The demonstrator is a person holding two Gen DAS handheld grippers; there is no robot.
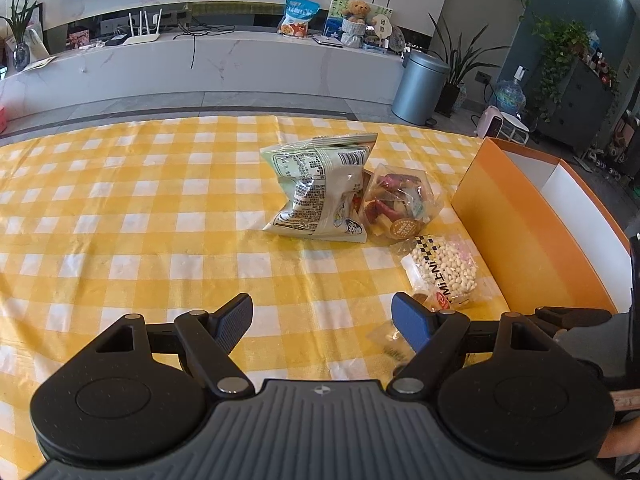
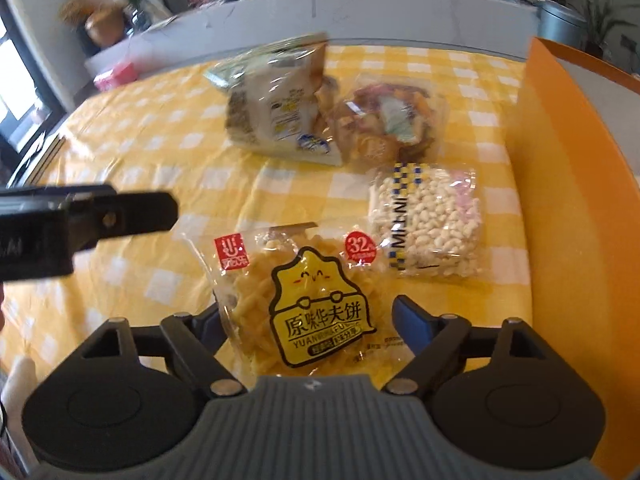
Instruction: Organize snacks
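Waffle packet (image 2: 304, 300) between released right jaws, lower edge hidden | left jaws released, empty | far bags (image 2: 276, 100) blurred

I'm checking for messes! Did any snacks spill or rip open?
No spills or tears show. The green-white snack bag looks crumpled and leans on the mixed-snack pack. The orange box shows no snacks inside yet.

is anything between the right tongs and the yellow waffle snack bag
Nothing visible. The right tongs stand open directly over the yellow waffle snack bag, which lies flat on the checked tablecloth between the fingers. The peanut bag sits apart, beyond it to the right.
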